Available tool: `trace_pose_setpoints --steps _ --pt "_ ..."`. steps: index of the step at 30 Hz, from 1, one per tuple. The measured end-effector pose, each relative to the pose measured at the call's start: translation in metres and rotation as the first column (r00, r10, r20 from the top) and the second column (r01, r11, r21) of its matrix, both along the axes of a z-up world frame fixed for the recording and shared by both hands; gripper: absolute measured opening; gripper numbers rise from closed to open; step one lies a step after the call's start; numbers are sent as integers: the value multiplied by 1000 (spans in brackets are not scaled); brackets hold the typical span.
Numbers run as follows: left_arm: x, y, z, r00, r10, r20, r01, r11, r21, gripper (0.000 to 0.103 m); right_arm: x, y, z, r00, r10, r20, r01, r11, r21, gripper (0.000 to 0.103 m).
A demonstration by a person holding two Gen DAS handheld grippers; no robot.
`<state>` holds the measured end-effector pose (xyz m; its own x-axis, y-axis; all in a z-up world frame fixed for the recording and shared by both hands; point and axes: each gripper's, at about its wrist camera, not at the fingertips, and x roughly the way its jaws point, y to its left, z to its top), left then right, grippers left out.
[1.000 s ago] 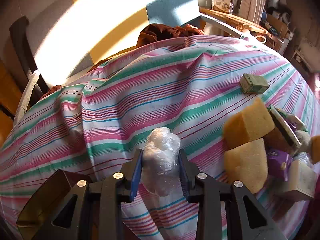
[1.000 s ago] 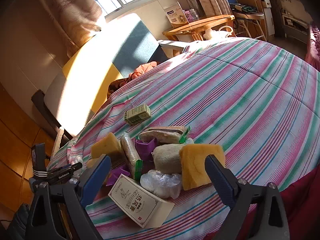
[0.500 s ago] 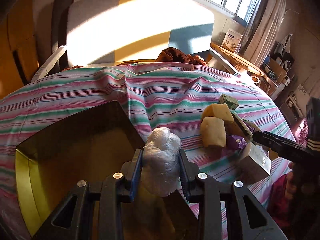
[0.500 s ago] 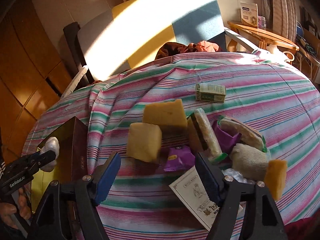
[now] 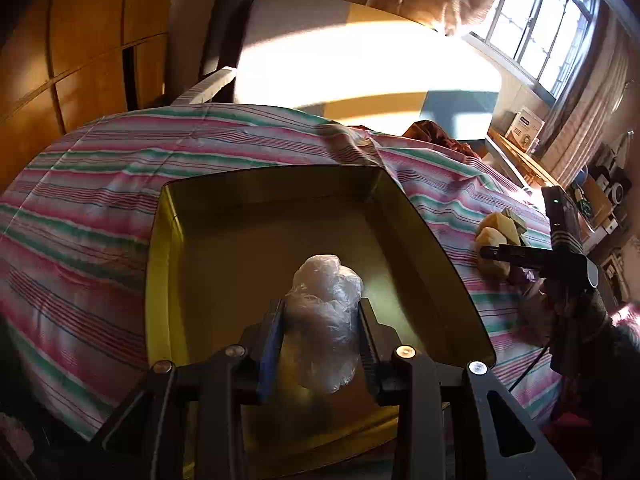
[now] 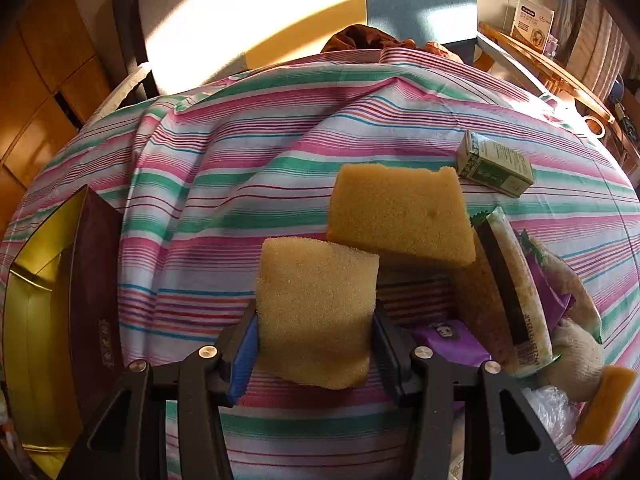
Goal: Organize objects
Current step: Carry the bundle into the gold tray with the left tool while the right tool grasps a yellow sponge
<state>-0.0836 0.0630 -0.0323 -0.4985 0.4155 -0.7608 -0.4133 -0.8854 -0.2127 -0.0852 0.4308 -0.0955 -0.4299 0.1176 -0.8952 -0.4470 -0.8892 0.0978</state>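
Observation:
My left gripper point(image 5: 320, 309) is shut on a crumpled clear plastic bundle point(image 5: 326, 280) and holds it above the inside of an open gold-lined box point(image 5: 256, 240). In the right wrist view, a yellow sponge block point(image 6: 316, 292) stands between the closing jaws of my right gripper point(image 6: 316, 322). Both pads touch its sides. A second yellow sponge point(image 6: 400, 212) leans just behind it. The gold box point(image 6: 36, 280) lies at the left edge of that view. The left wrist view shows the right gripper point(image 5: 520, 254) at the sponges point(image 5: 490, 236).
Everything rests on a pink and green striped cloth point(image 6: 240, 160). Right of the sponges lie a small green carton point(image 6: 496, 164), a purple packet point(image 6: 448, 336), a long snack packet point(image 6: 516, 292), a beige knitted item point(image 6: 576, 356) and another sponge piece point(image 6: 608, 400). A wooden table point(image 6: 540, 64) stands behind.
My left gripper carried the plastic bundle leftward from the cloth to over the open box. My right gripper came down over the pile and its jaws narrowed onto the front sponge.

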Motion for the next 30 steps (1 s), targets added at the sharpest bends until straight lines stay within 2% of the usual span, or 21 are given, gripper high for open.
trace_pose_setpoints --steps 6,11,20,30 --pt "-23 -37 -16 992 88 90 -92 995 44 35 42 -39 15 993 110 -38 -110 994 16 51" --pt "-56 -38 -19 985 129 116 -134 990 38 35 69 -55 11 990 139 -25 -137 989 45 51" --pt "-118 -33 -32 970 212 117 -207 977 -55 36 77 -61 -2 987 159 0 -158 986 57 51" --pt "-164 -13 -52 971 229 73 -211 958 -197 39 77 -59 -4 986 166 -13 -165 985 40 51"
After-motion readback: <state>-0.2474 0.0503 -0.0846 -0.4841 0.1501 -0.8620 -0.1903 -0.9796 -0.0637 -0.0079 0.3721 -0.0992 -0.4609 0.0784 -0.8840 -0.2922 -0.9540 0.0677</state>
